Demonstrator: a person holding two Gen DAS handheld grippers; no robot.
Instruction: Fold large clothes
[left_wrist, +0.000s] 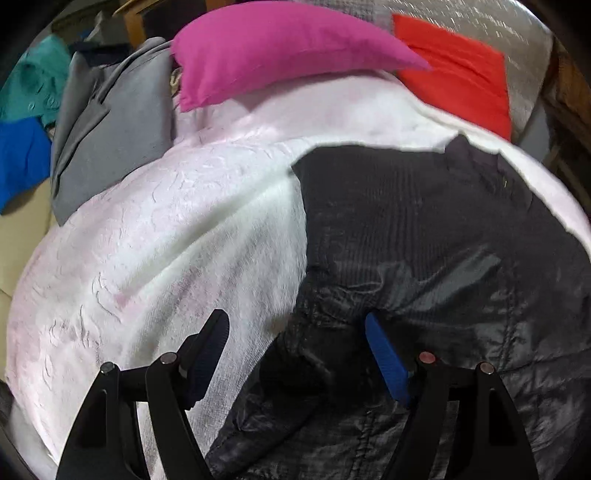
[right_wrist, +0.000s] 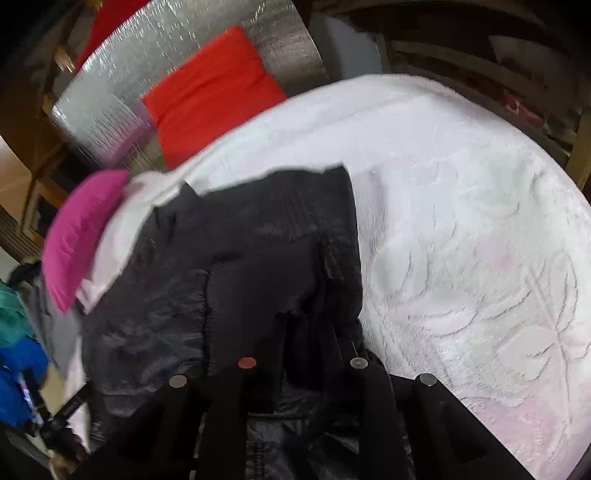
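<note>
The black quilted jacket (left_wrist: 424, 240) lay spread on a white plush blanket (left_wrist: 177, 229) that covered what looked like a bed, and the step in hand seemed to be the taking-up of the garment for a fold. The right tool (right_wrist: 299, 354) stood drawn narrow, its fingers buried in a dark pleat of the jacket's near part — the pictures suggested a pinch on the cloth, though the blur hid the pads themselves. The left tool (left_wrist: 295, 350) stood wide, its blue pad (left_wrist: 386, 358) over the jacket's rumpled near edge and its dark pad (left_wrist: 207, 354) over the blanket, with nothing gripped between them. The next move, as I judged it, called for the left tool to close on that near edge so that both could carry the cloth over together. The jacket's far hem (left_wrist: 369, 147) ran clean against the white, and open blanket stretched to its right in the right wrist view — good room for a fold. Farther off things were crowded: a pink cushion (left_wrist: 288, 51) and a red cushion (left_wrist: 454, 77) sat beyond the hem, and a grey garment (left_wrist: 110, 129) lay off to the left, near but apart.
</note>
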